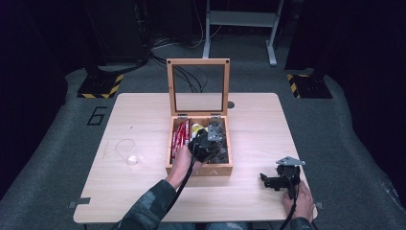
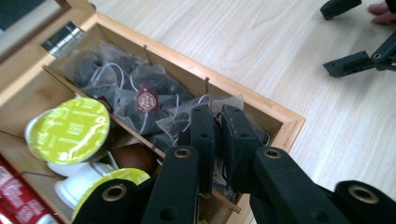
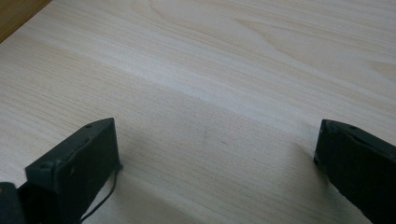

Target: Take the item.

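So my left gripper (image 2: 218,122) is clamped on a see-through tea bag (image 2: 180,122), jaws pinched nearly together with the mesh caught between them, right over the box's corner compartment where the rest of the tea bags (image 2: 126,81) are piled. One bag there has a dark red tag (image 2: 146,101). Next compartment over has coffee pods with yellow-green lids (image 2: 70,130), and red packets (image 1: 181,134) fill the far side. The wooden box (image 1: 199,169) sits mid-table with its glass lid (image 1: 198,86) standing up. My right gripper (image 3: 217,154) rests well apart on the bare table (image 3: 224,60), jaws spread wide with nothing between them.
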`<action>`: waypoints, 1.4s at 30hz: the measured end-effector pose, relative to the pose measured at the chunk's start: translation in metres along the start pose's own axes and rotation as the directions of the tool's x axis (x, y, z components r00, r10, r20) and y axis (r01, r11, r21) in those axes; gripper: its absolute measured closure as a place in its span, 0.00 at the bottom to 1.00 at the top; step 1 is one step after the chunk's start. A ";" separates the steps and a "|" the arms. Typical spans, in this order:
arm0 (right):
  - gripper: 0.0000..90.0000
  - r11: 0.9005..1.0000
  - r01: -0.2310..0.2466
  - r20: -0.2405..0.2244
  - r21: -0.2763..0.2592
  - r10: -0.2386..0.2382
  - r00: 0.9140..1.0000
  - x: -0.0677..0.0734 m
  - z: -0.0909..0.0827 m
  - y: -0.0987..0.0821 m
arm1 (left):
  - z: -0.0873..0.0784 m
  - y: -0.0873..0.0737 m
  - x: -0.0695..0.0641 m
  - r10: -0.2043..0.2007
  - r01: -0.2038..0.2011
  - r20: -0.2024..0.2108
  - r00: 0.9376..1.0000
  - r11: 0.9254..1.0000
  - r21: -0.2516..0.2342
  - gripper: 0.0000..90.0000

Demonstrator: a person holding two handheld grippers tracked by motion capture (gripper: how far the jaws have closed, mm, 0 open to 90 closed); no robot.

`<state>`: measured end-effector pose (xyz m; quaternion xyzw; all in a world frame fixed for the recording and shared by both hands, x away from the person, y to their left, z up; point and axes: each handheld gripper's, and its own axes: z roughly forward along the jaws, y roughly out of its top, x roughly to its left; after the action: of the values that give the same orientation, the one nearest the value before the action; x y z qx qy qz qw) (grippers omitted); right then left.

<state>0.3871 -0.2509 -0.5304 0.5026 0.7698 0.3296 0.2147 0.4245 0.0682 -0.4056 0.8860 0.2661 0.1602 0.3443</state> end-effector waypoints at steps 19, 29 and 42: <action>0.00 1.000 0.004 0.000 -0.001 -0.004 1.000 0.000 0.000 0.000 | -0.048 -0.004 0.018 -0.052 0.047 -0.051 0.997 0.994 -0.094 0.92; 0.00 1.000 0.004 0.000 -0.001 -0.004 1.000 0.000 0.000 0.000 | -0.067 -0.015 0.033 -0.084 0.073 -0.089 0.993 0.990 -0.118 0.92; 0.00 1.000 0.003 0.000 -0.001 -0.003 1.000 0.000 0.000 0.000 | -0.078 -0.028 0.042 -0.106 0.087 -0.141 0.984 0.987 -0.136 0.92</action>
<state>0.3873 -0.2511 -0.5304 0.5014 0.7704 0.3297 0.2153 0.4114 0.1509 -0.3652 0.8335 0.3227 0.2255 0.3877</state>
